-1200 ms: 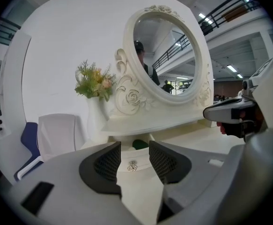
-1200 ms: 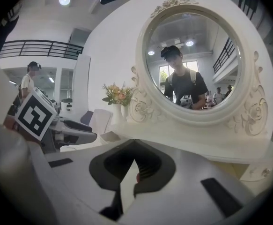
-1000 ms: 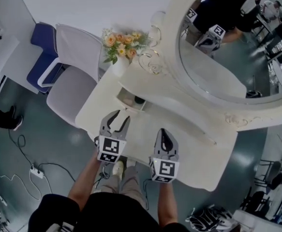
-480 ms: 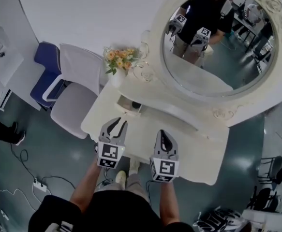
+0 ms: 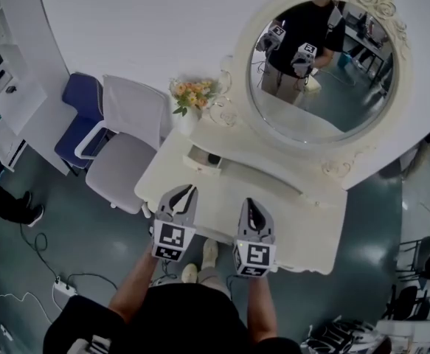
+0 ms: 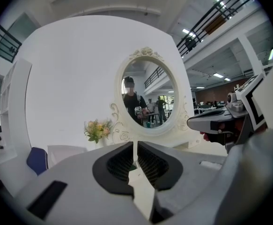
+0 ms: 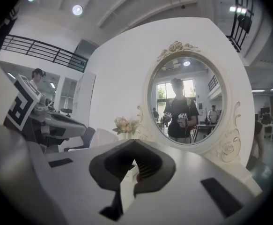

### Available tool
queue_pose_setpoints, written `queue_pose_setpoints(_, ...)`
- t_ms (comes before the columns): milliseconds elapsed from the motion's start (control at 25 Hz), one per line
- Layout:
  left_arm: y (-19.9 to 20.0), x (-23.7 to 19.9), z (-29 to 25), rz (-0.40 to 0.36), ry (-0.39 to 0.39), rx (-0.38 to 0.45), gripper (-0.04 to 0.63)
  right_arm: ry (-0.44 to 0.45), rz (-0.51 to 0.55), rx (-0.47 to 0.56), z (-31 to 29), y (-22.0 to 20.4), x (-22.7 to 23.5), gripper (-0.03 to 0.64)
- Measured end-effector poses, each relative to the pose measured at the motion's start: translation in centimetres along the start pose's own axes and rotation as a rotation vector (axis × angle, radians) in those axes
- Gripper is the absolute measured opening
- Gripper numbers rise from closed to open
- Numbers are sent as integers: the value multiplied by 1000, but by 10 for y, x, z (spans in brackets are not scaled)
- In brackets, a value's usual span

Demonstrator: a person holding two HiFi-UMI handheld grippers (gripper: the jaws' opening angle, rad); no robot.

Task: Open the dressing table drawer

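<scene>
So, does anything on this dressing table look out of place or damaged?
Only one thing stands out: the small drawer at the left of the dressing table stands pulled out, with a dark item inside. The vase of flowers is upright, and nothing looks spilled or broken.

Too small to tell what lies inside the drawer. Cut off by the left edge: bystander, legs only.
</scene>
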State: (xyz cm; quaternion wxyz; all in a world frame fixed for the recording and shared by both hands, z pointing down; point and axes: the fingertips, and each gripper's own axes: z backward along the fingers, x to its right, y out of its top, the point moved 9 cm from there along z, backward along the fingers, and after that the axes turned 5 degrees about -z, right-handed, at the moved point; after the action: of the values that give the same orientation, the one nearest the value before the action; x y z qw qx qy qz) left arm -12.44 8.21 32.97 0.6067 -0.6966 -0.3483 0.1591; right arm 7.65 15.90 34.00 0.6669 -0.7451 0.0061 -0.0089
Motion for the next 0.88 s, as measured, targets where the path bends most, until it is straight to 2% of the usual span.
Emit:
queue_pose_setpoints(360, 0, 8, 35, -7, -2, 17, 6, -19, 8, -15, 32, 0, -15, -3)
queue_pose_setpoints(880, 1, 12, 46, -3, -3, 29, 6, -33, 2, 13, 50, -1, -15, -5)
